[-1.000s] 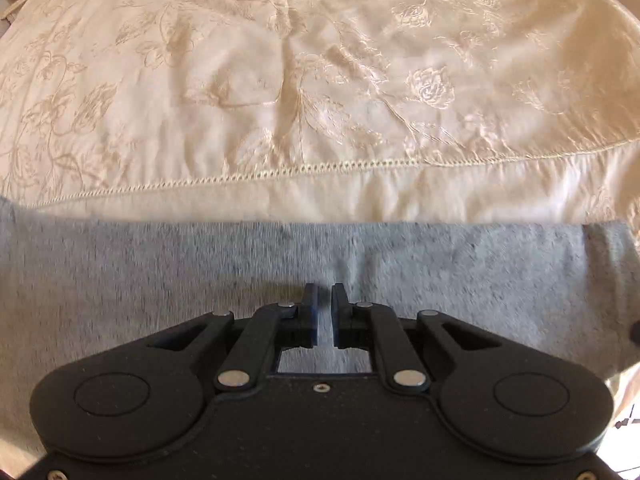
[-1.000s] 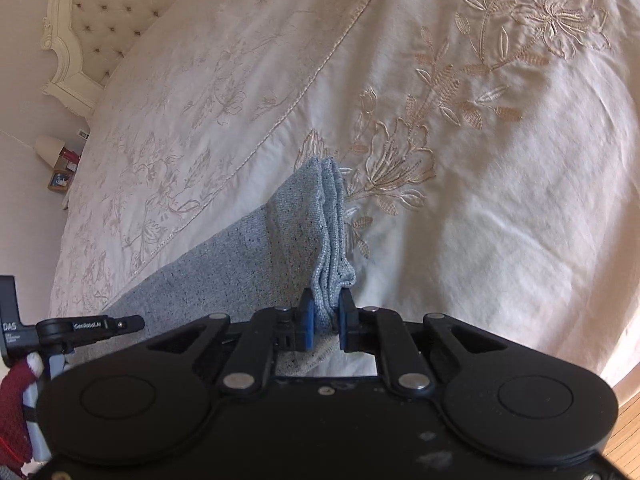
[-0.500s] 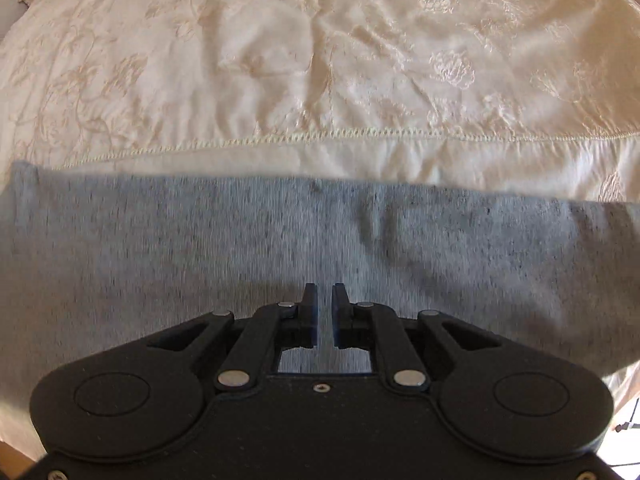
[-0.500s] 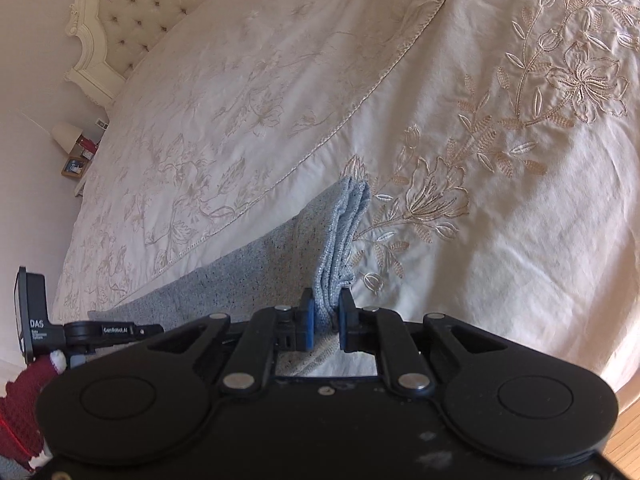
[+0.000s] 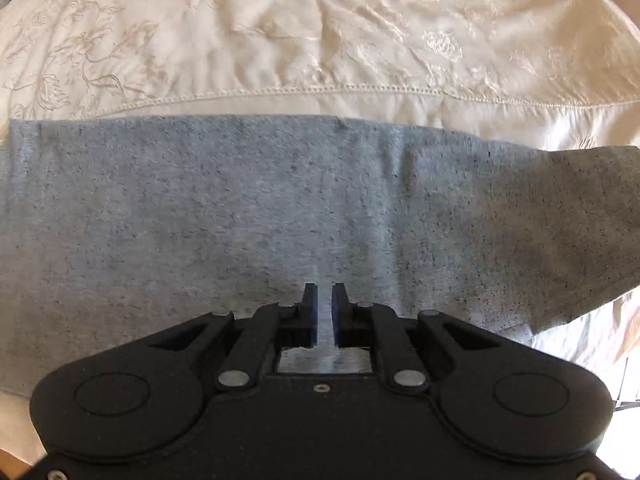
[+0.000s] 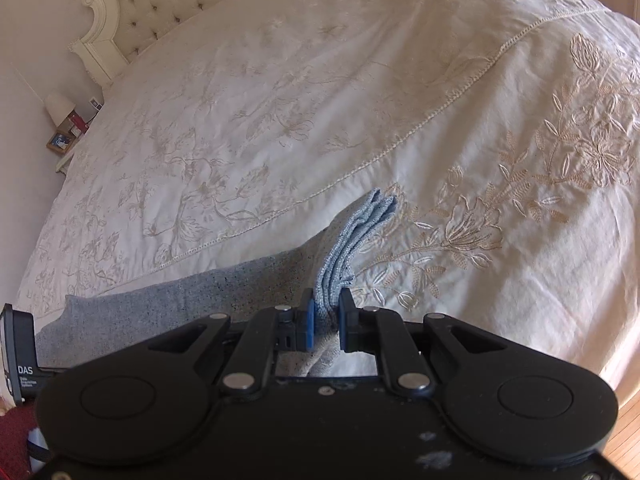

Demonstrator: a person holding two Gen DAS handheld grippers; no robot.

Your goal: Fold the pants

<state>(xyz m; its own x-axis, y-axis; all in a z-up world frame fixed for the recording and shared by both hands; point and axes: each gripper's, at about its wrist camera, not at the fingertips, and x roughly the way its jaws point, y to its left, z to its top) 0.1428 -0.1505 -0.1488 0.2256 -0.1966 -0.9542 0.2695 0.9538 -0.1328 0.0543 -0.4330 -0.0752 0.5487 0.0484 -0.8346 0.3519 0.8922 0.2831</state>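
Note:
Grey knit pants (image 5: 240, 208) lie in a wide band across the cream embroidered bedspread (image 5: 320, 40). My left gripper (image 5: 325, 300) points steeply down at their near edge, its jaws almost together with a thin ridge of grey cloth pinched between them. In the right wrist view the pants (image 6: 180, 300) stretch off to the left, and their end stands up in a bunch of layered folds (image 6: 360, 224). My right gripper (image 6: 327, 308) is shut on that bunch and holds it off the bedspread (image 6: 280, 100).
A tufted cream headboard (image 6: 168, 4) stands at the far end of the bed. A lamp (image 6: 58, 106) and a framed picture sit on a nightstand at left. The other gripper's body (image 6: 18, 356) and a red sleeve (image 6: 16, 440) show at lower left. Wooden floor (image 6: 628, 420) lies at right.
The grey cloth's far edge has slid further up the left wrist view. The right gripper has risen and rolled with the bunched end, bringing the headboard into view.

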